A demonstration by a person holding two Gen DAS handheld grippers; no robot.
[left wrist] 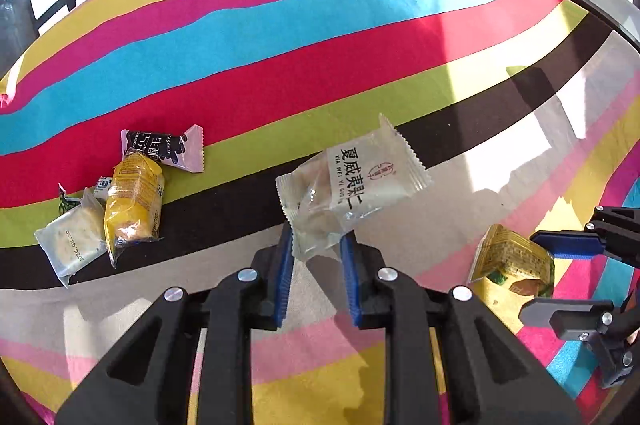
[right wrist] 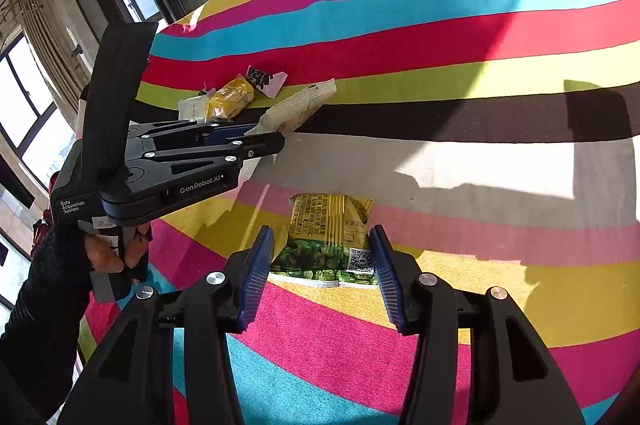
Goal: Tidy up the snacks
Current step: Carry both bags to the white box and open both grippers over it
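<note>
Left tool (left wrist: pixel 316 245) grips "XIA WEI YI" packet (left wrist: pixel 352 185).

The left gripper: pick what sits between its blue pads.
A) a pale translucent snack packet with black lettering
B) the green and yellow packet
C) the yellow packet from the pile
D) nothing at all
A: in the left wrist view the left gripper pinches the corner of the pale translucent packet, which hangs lifted above the striped cloth, while the yellow packet lies in the pile.
</note>
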